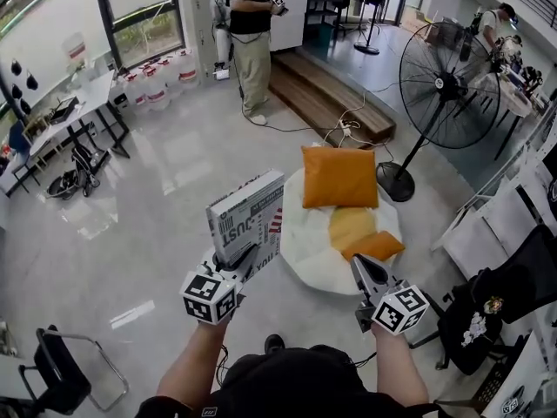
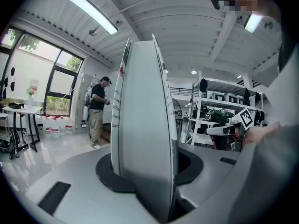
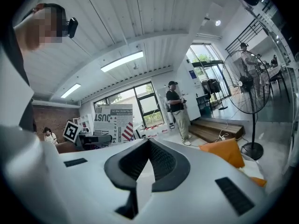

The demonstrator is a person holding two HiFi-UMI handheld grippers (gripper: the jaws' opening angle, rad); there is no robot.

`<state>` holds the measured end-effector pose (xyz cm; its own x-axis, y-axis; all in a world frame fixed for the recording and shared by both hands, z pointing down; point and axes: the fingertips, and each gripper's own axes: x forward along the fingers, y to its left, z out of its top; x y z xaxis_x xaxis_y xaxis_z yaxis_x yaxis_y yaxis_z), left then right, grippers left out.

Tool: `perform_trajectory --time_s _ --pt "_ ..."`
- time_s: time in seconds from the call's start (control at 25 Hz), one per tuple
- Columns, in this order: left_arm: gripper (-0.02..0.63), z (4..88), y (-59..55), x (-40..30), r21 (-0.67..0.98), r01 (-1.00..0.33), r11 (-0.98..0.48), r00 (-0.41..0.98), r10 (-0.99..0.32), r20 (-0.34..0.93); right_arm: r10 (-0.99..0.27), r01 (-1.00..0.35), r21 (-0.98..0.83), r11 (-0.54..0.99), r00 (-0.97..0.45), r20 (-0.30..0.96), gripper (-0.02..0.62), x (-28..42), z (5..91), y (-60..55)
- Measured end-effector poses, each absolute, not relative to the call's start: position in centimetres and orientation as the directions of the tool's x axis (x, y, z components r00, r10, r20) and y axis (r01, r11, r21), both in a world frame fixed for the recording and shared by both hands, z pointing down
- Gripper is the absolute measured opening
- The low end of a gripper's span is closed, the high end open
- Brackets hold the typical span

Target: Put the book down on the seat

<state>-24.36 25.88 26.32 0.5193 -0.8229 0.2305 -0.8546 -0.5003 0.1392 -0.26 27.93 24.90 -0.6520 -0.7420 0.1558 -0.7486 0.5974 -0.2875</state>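
The book (image 1: 248, 214) has a white and grey cover with large black print and a flag motif. It stands upright above the floor, with my left gripper (image 1: 237, 261) shut on its lower edge. In the left gripper view the book (image 2: 145, 120) fills the middle, edge-on between the jaws. The seat (image 1: 305, 242) is a round white cushion chair just right of the book, bearing an orange pillow (image 1: 339, 177), a yellow one (image 1: 351, 226) and a small orange one (image 1: 376, 246). My right gripper (image 1: 367, 273) hovers at the seat's near right edge, shut and empty. The right gripper view shows the book (image 3: 113, 122) to its left.
A tall standing fan (image 1: 444, 85) stands behind the seat on the right, with cables on the floor near a wooden step (image 1: 326, 94). A person (image 1: 251, 33) stands at the back. A black chair (image 1: 513, 294) is at the right, tables (image 1: 61, 116) at the left.
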Motion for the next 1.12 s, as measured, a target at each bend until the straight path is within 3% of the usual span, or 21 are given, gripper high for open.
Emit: perform_trajectory --time_s 0.8,1.12 --pt "0.156 27.9 17.6 -26.9 0.168 -0.872 -0.460 0.489 -0.836 0.248 -0.717 -0.727 -0.310 0.613 -0.677 0.168 0.014 -2.5 26.5 18.2" --pt "0.156 28.7 8.4 -23.9 0.166 -0.874 -0.457 0.486 -0.826 0.286 -0.704 -0.711 -0.363 0.603 -0.688 0.178 0.014 0.4 28.9 8.5"
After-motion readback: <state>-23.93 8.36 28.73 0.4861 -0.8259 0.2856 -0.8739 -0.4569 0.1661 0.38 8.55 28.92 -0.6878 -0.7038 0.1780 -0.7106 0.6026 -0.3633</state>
